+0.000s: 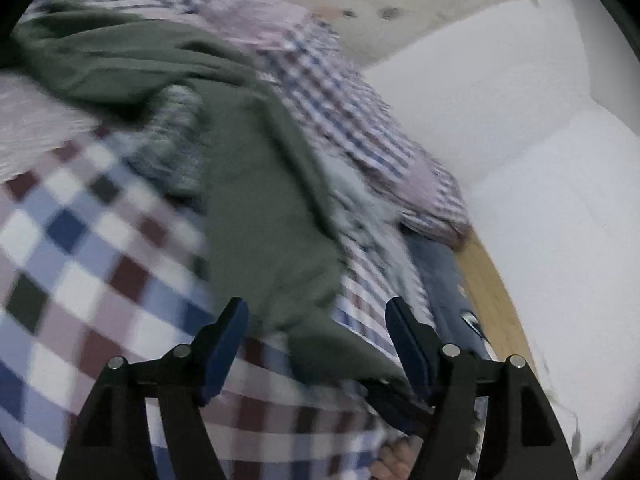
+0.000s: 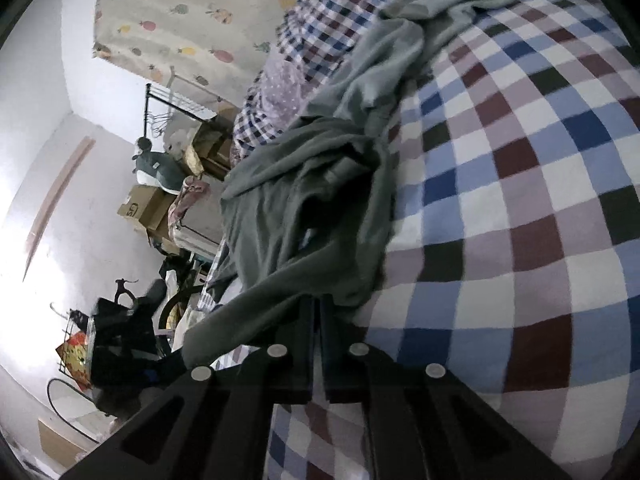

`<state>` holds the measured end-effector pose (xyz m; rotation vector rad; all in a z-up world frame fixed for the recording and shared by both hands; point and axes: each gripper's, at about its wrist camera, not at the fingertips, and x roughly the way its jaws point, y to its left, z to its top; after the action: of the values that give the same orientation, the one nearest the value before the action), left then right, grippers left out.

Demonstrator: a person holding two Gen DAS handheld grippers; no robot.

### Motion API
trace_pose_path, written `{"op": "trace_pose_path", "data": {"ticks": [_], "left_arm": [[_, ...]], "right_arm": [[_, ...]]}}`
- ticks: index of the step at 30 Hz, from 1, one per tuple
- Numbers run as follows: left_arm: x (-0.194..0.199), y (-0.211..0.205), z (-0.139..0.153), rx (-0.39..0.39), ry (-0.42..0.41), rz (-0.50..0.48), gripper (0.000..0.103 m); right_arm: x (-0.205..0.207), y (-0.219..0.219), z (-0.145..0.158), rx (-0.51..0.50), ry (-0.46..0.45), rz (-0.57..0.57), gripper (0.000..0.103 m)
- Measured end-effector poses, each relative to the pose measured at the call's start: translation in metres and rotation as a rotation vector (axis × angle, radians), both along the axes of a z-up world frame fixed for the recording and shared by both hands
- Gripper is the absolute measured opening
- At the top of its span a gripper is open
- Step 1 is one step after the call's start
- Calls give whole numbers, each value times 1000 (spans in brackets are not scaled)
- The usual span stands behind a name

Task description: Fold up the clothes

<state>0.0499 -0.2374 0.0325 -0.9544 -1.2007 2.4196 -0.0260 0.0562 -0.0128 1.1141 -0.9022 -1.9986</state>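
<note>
A crumpled grey-green garment [image 1: 256,168] lies on a bed with a large-check cover [image 1: 80,248]. My left gripper [image 1: 316,312] is open, its blue-padded fingers [image 1: 224,340] spread on either side of a trailing end of the garment, just above the cloth. In the right wrist view the same garment [image 2: 312,208] is bunched along the bed's left side. My right gripper [image 2: 318,304] is shut on an edge of it, and the cloth stretches away from the closed jaws over the checked cover [image 2: 520,220].
A small-check pillow or blanket [image 1: 344,92] lies behind the garment, beside a white wall [image 1: 540,160] and a wooden bed edge [image 1: 492,288]. A blue cloth [image 1: 440,276] lies by that edge. Boxes [image 2: 144,204], a clothes rack [image 2: 176,100] and dark bags [image 2: 120,340] crowd the floor beside the bed.
</note>
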Motion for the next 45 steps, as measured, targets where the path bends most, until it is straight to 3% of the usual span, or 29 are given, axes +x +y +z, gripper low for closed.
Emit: {"op": "trace_pose_path", "data": {"ticks": [4,10,13,15,26,28,30,32,33,34,35,36,45], "left_arm": [[-6,-7,-12,-21,-59,49,74],[-17,9,-24,-63,-97,10,74],[-21,20,-29,-91,-106,-7,64],[-22,23,-30,-102,-123,-11,55],[-21,17,-29,-96,-136,24,54],[-23,18,-28,-96,-137,30,42],[-24,18,-29,-111,-146,38,15],[-24,18,-27,-112,-147,50,9],[-23,17,-26,-111,-141,55,7],[-22,15,-25,-111,-135,60,5],[-20,15,-22,-118,-124,66,4],[-19,15,-19,-128,-111,74,3],[-8,-3,10,-90,6,161,2]], "right_arm": [[6,5,4,-3,21,11,31],[9,6,3,-47,9,58,43],[11,3,5,-97,-2,107,52],[13,0,4,-120,-23,140,54],[25,-6,-13,-305,-187,169,56],[21,-9,-15,-311,-186,147,55],[15,-10,-16,-322,-177,124,55],[14,-12,-15,-299,-151,116,51],[15,-14,-14,-263,-134,116,47],[16,-15,-12,-217,-122,113,35],[16,-17,-11,-172,-110,111,14],[17,-17,-10,-133,-99,107,6],[14,35,34,53,72,-32,3]]}}
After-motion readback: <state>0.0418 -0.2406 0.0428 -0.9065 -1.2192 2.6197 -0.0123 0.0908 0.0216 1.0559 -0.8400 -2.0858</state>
